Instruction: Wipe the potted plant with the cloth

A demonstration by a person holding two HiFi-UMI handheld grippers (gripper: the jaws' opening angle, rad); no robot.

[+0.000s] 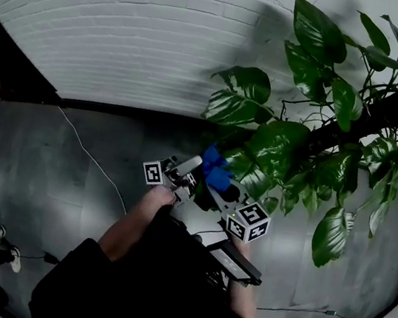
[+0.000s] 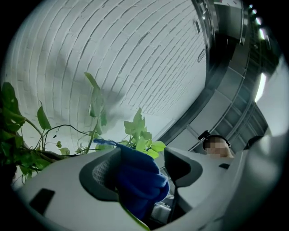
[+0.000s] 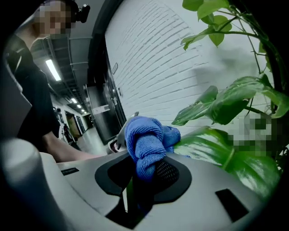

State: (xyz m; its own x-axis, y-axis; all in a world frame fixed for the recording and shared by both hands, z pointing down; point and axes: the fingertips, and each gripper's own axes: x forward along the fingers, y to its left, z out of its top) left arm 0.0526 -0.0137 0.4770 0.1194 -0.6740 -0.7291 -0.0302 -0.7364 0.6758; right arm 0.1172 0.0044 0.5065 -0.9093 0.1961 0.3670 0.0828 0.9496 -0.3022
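The right tool (image 3: 143,173) is clamped shut on a bunched blue cloth (image 3: 146,140). The cloth bulges up out of its jaws, and a broad variegated leaf (image 3: 216,155) of the potted plant (image 1: 315,135) touches it just beside the right-hand jaw. The left tool (image 2: 144,169) stands wide apart and grips nothing: the cloth sits between its jaws, hard by one pad with a clear gap to the other, and thin stems and small leaves rise beyond its tips against the white brick wall (image 2: 135,58).
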